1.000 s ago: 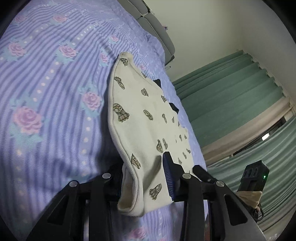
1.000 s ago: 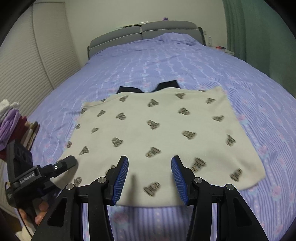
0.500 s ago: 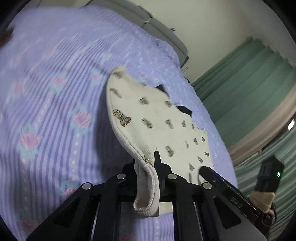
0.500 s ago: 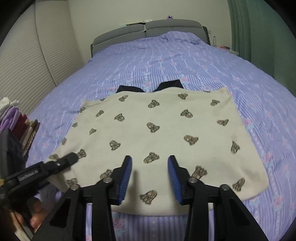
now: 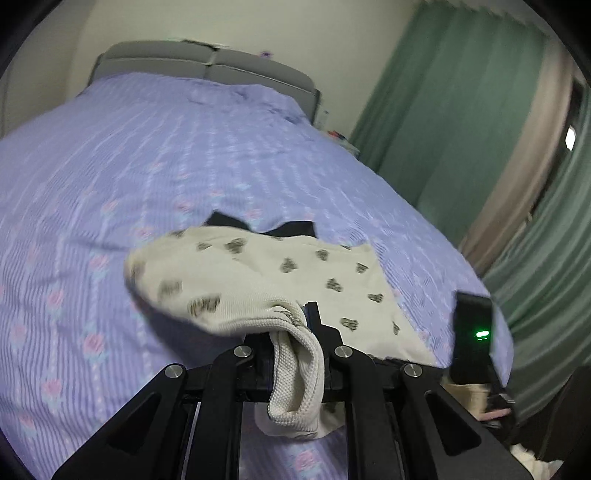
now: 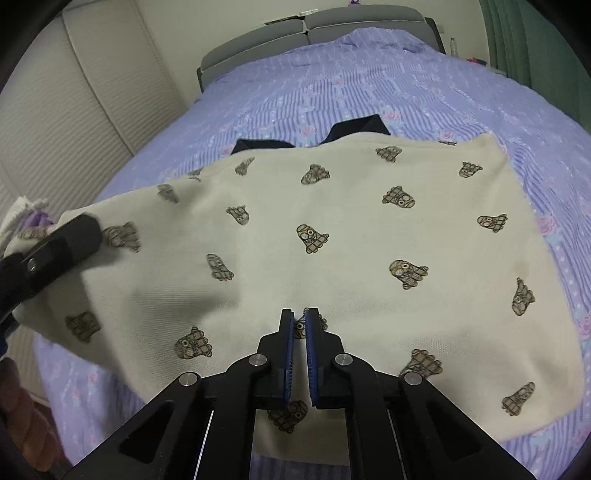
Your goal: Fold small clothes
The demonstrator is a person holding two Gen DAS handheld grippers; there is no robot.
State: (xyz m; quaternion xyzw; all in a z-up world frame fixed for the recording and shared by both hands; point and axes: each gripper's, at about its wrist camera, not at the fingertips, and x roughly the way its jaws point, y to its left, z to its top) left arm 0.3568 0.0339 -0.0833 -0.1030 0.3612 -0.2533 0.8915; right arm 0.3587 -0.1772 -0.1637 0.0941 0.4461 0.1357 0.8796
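Note:
A cream knit garment (image 6: 351,236) printed with small brown figures lies spread on the bed, over a dark garment (image 6: 354,127) that peeks out at its far edge. My left gripper (image 5: 295,325) is shut on the cream garment's (image 5: 295,273) left edge and lifts it off the bed; a fold hangs between its jaws. The left gripper also shows in the right wrist view (image 6: 74,236). My right gripper (image 6: 300,325) hovers over the garment's near middle with its blue pads almost together and nothing between them.
The purple striped floral bedsheet (image 6: 332,85) covers the bed up to a grey headboard (image 6: 314,33). Green curtains (image 5: 461,129) hang on the right. Folded clothes (image 6: 29,218) are stacked at the left, beside a white slatted wall.
My left gripper closed on the garment's edge and raised it, swinging to face the headboard. My right gripper's jaws closed from wide open and moved forward over the garment.

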